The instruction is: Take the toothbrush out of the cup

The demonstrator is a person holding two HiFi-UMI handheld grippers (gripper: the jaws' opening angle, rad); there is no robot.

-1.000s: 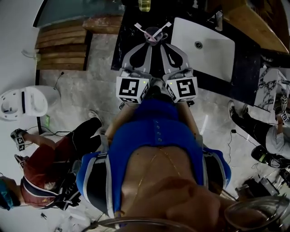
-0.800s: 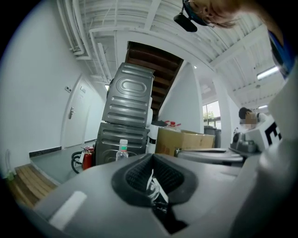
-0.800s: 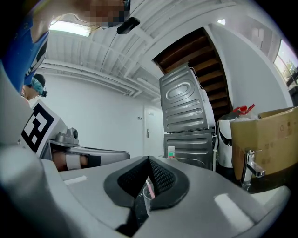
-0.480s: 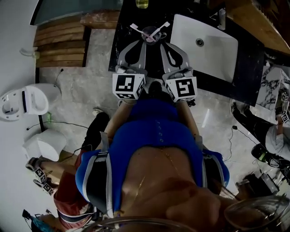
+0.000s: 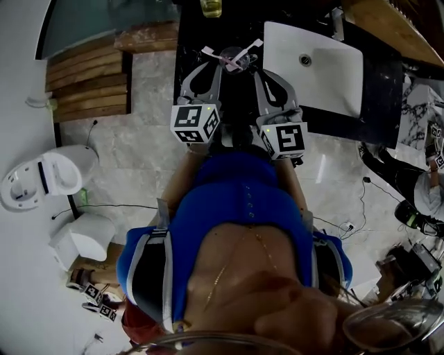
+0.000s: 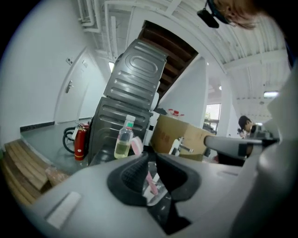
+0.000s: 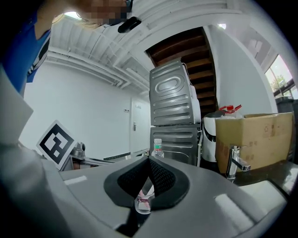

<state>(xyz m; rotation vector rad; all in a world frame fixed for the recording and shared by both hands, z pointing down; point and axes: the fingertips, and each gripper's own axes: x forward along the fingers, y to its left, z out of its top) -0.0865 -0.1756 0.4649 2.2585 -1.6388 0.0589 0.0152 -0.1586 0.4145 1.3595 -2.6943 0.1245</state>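
Note:
A clear cup [image 5: 234, 59] stands on the black counter [image 5: 187, 41] with two toothbrushes crossed in it, one end [image 5: 208, 51] sticking out left, the other [image 5: 251, 46] right. My left gripper [image 5: 216, 64] is just left of the cup and my right gripper [image 5: 258, 68] just right of it, both low beside it. In the left gripper view the jaws [image 6: 150, 160] are shut, with a pink toothbrush [image 6: 136, 146] and the cup [image 6: 156, 193] just beyond them. The right gripper [image 7: 149, 160] is shut too, the cup [image 7: 142, 203] showing below its tips.
A white sink [image 5: 319, 76] with a faucet [image 7: 235, 165] lies right of the cup. A bottle of yellowish liquid [image 5: 211, 7] stands behind it. A cardboard box [image 6: 177, 135] sits on the counter's far side. Wooden pallets [image 5: 87, 76] and a toilet [image 5: 41, 177] are on the floor at left.
Both grippers stay shut beside the cup, the left edging slightly forward. The head view has shifted, and the person at lower left has moved mostly out of sight.

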